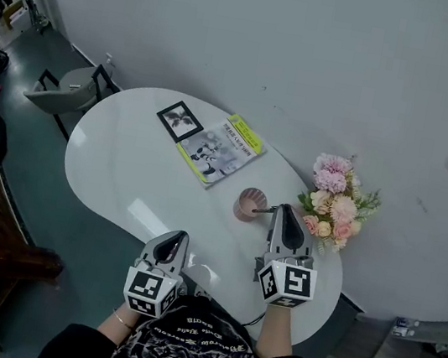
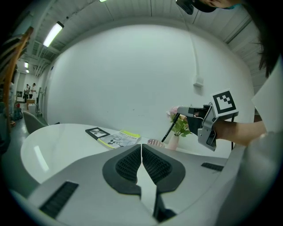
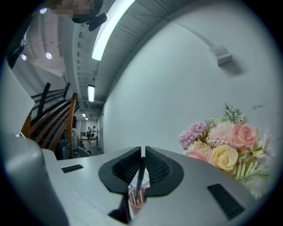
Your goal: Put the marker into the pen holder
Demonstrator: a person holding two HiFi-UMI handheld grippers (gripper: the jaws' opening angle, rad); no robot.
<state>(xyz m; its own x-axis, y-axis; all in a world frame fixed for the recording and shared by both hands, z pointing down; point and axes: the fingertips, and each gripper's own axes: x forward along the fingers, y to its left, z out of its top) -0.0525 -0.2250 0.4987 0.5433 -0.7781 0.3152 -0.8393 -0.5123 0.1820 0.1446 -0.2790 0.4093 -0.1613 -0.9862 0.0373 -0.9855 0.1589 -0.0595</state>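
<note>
Your right gripper has its jaws pinched narrow on the marker, which hangs slanted with its lower end right by the mouth of the pink pen holder on the white table. That puts you at the lining-up step, with the drop not yet made. Your left gripper hovers at the near edge, jaws closed on nothing; next, I judge, you centre the tip over the opening, lower it inside the rim, then part the jaws.

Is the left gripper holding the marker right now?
No, the left gripper has its jaws shut together with nothing between them; the marker is clamped in the right gripper.
</note>
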